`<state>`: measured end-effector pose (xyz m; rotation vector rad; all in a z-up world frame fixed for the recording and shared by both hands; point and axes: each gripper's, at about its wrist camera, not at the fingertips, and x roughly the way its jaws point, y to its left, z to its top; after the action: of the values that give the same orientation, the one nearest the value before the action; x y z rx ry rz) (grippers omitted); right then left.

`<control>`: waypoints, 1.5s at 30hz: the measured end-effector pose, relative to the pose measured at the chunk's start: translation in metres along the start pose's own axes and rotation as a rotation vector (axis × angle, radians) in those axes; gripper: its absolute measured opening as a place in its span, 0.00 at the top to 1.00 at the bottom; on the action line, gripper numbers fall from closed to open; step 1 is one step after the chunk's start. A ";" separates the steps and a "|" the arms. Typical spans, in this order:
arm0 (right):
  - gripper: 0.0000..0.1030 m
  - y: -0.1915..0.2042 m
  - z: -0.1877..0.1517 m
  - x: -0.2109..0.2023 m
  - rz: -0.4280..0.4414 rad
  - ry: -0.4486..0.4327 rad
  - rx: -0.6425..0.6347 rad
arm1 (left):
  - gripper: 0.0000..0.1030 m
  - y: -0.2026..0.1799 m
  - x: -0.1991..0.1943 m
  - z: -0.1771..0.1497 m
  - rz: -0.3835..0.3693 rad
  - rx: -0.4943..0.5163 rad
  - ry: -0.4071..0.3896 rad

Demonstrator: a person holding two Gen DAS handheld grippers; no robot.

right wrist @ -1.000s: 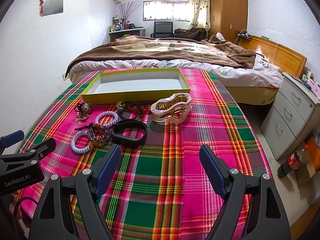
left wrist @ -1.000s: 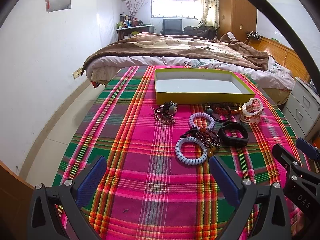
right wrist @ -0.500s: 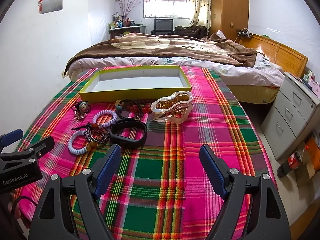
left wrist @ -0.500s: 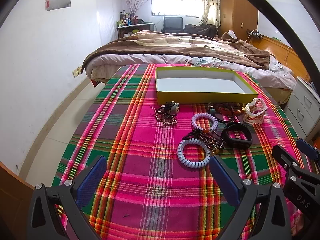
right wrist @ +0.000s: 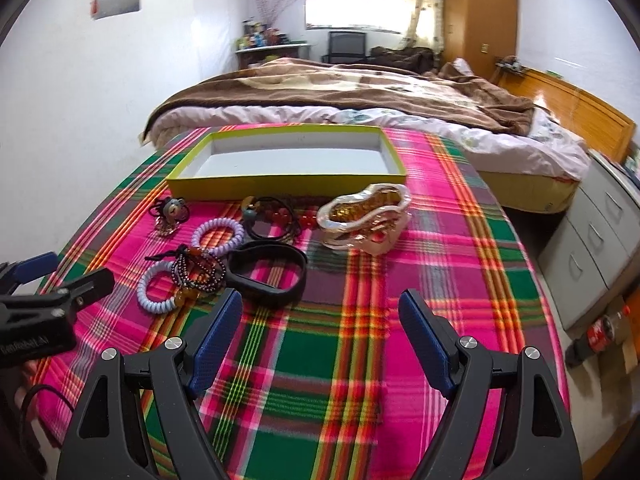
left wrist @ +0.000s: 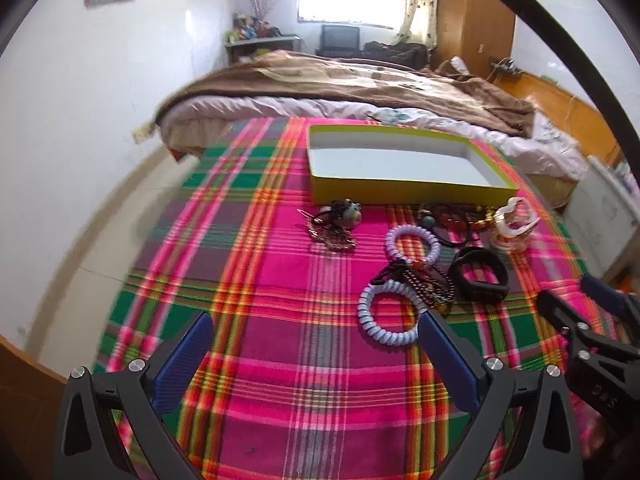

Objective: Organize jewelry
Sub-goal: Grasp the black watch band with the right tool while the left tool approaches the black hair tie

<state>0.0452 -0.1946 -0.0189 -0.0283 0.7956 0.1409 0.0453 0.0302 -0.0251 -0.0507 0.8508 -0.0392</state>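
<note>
Our fingers are spread wide on both sides and hold nothing: the left gripper (left wrist: 312, 356) hangs over the near part of the plaid tablecloth (left wrist: 256, 288), and the right gripper (right wrist: 320, 340) hangs over its near right part, both short of the jewelry.

Reading left to right across the cloth, we see a small hair tie with a charm (left wrist: 340, 214) lying on a little heap of clips just before the yellow tray's (left wrist: 408, 191) near left corner. Next comes a lilac coil bracelet (left wrist: 412, 240), with a pale blue coil bracelet (left wrist: 390, 314) nearer us; a tangle of dark beaded strands (left wrist: 424, 282) lies between them and touches both. Right of that tangle sits a black band (right wrist: 266, 270), and behind it a mix of black elastics and amber beads (right wrist: 276, 216). Farthest right is a pearly claw clip (right wrist: 366, 216), near the tray's right front corner. The tray is empty.

We judge the work not yet begun. The risk lies in the tangle: closing on the blue coil could drag the beaded strands along, and these could snag or spill on the way to the tray. The right pad (left wrist: 448, 360) of our left gripper already overlaps that coil in view, so a careless descent may nudge it. The cloth may also bunch under a low pinch.
</note>
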 end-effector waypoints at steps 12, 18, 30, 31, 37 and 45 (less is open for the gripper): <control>0.28 0.012 0.018 0.028 0.274 0.026 -0.171 | 0.00 0.051 0.018 0.011 0.006 -0.058 0.032; 0.51 0.020 0.021 0.049 0.283 0.091 -0.280 | 0.00 0.063 0.028 0.017 -0.020 -0.074 0.055; 0.70 0.029 0.016 0.070 0.306 0.163 -0.378 | 0.00 0.057 0.043 0.028 -0.076 -0.062 0.089; 0.75 0.030 0.016 0.069 0.303 0.161 -0.382 | 0.00 0.057 0.044 0.028 -0.084 -0.064 0.095; 0.88 0.027 0.014 0.066 0.290 0.148 -0.374 | 0.00 0.055 0.054 0.032 -0.099 -0.071 0.152; 0.88 0.001 0.017 0.047 0.267 0.079 -0.224 | 0.02 0.036 0.053 0.052 -0.111 -0.002 0.090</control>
<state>0.0900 -0.1869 -0.0408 -0.1402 0.8574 0.4841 0.1205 0.0647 -0.0329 -0.0981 0.9371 -0.1456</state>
